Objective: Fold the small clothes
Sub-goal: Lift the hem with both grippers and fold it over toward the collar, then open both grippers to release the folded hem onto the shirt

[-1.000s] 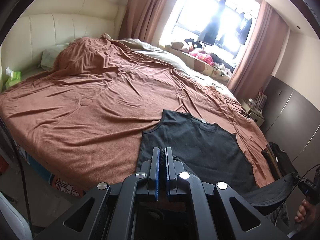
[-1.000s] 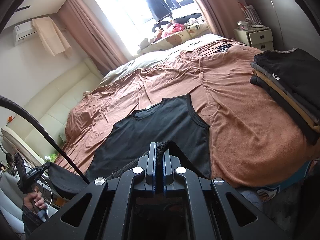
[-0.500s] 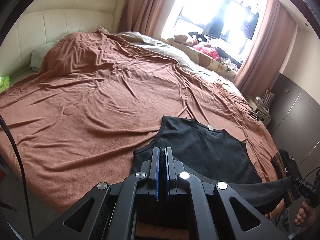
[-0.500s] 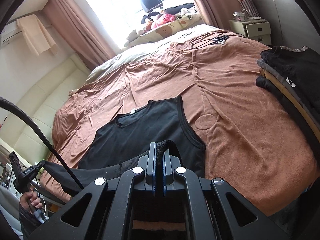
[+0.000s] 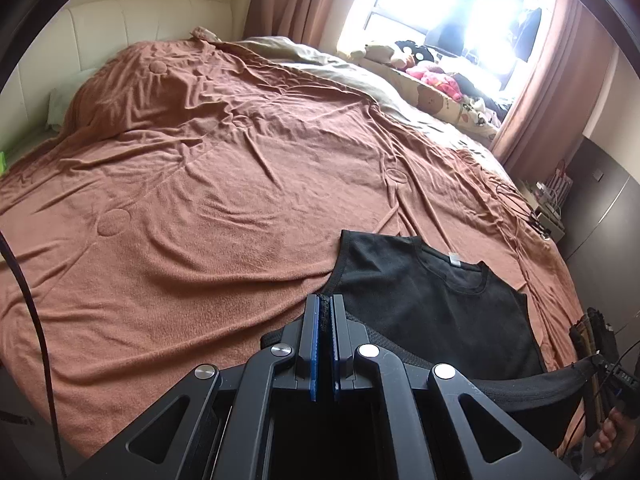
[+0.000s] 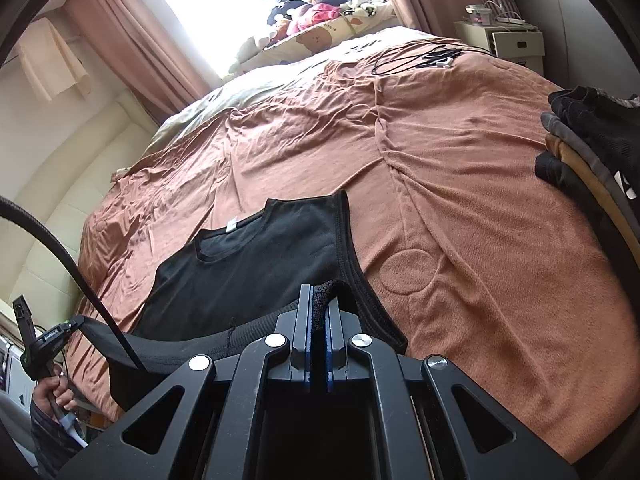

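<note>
Tongs: left tongs (image 5: pixel 324 312) and right tongs (image 6: pixel 318 300) each clamped the vest (image 6: pixel 256 276) hem.
Change: hem had advanced up the bed (image 5: pixel 200 200); fold underway.

Broad stretch of brown blanket (image 5: pixel 208 208) is left uncovered on the left of the black top (image 5: pixel 432 300) and beyond its collar. To the right of the top, a narrower bare strip (image 6: pixel 472 264) is bounded by a stack of folded clothes (image 6: pixel 592 156). Cables (image 6: pixel 416 58) are spread near the far edge. The far side is lined with plush toys (image 6: pixel 316 14).
</note>
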### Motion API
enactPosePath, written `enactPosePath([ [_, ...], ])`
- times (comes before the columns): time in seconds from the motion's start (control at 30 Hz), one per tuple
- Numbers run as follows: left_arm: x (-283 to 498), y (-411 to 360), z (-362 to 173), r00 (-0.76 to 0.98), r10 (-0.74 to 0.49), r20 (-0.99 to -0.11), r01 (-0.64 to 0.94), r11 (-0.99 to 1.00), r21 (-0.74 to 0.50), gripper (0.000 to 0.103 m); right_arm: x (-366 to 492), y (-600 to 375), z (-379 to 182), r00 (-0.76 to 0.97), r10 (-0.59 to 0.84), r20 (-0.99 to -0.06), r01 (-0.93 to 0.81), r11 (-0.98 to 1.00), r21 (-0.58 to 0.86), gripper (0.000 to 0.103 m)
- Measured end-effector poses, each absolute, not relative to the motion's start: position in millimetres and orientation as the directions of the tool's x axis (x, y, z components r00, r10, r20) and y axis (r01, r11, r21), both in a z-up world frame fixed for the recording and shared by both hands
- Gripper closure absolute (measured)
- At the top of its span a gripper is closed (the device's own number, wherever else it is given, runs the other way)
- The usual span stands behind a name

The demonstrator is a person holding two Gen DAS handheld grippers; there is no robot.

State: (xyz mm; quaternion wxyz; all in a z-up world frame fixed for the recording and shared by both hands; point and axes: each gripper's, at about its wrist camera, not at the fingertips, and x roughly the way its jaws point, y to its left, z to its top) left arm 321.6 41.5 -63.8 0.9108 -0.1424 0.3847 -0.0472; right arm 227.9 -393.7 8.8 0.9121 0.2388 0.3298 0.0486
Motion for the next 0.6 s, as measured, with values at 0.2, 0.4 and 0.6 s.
enactPosePath([
  [0.2,357.1,35.9,-83.6,0.661,-0.179,-0.729,-0.041,0.961,-0.273,0.098,269.2,-398.7,-3.5,0.750,0.245,-0.615,0.091,0.882,0.462,0.102],
  [0.4,385.6,34.6,-105.5,0.618,-0.160,-0.770,-0.062,0.966,-0.251,0.098,302.5,-396.5,-16.3,0.720,0.235,-0.653,0.111,0.890,0.442,0.102],
  [0.6,409.9,35.0,-115.6,0.592,-0.145,-0.793,-0.076,0.969,-0.235,0.098,329.9,-393.8,-19.1,0.706,0.222,-0.672,0.116,0.900,0.419,0.102],
])
